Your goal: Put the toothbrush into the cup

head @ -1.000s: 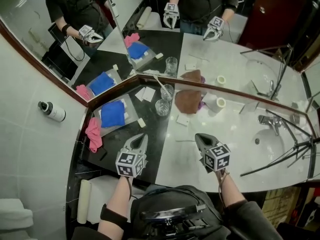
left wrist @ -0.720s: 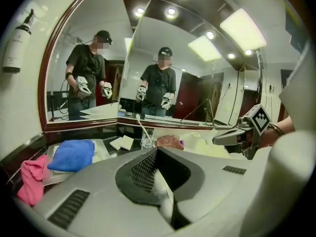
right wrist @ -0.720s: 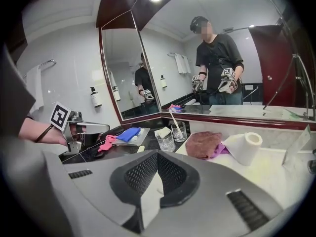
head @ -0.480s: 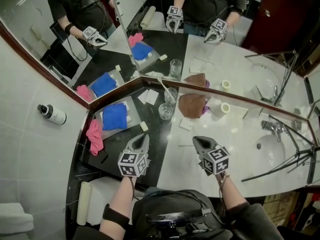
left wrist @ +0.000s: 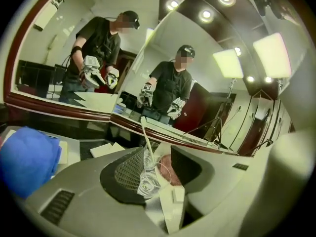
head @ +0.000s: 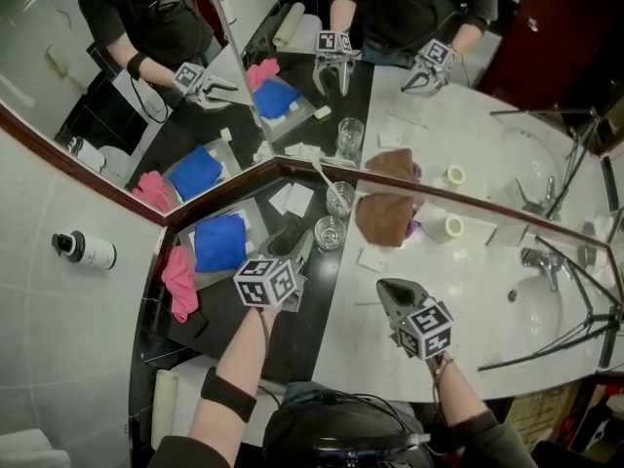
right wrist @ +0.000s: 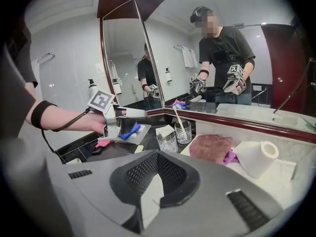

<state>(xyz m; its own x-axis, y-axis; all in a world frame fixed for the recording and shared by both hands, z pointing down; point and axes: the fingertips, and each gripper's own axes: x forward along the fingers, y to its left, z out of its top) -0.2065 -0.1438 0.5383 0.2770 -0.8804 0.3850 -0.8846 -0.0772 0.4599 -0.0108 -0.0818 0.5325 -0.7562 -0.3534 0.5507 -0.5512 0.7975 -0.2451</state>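
A white toothbrush [head: 325, 177] stands head-up in the far one of two clear glasses [head: 340, 200], by the mirror corner. The near glass [head: 330, 232] looks empty. My left gripper [head: 298, 239] reaches in just left of the near glass. Its jaws have just been opening and stand open, holding nothing. In the left gripper view both glasses [left wrist: 146, 177] and the toothbrush [left wrist: 145, 136] show through the gap between its jaws. My right gripper [head: 392, 292] hovers over the white counter, shut and empty. The right gripper view shows the toothbrush [right wrist: 180, 117] ahead.
A blue cloth [head: 219, 242] lies on a grey tray [head: 252, 210], with a pink cloth [head: 180, 279] to its left. A brown towel [head: 382, 216] and a paper roll [head: 450, 225] lie right of the glasses. The sink [head: 538, 305] and faucet [head: 536, 258] are far right; mirrors back the counter.
My left gripper has moved forward to the glasses and its jaws have opened. The right gripper shifted a little and stays shut.
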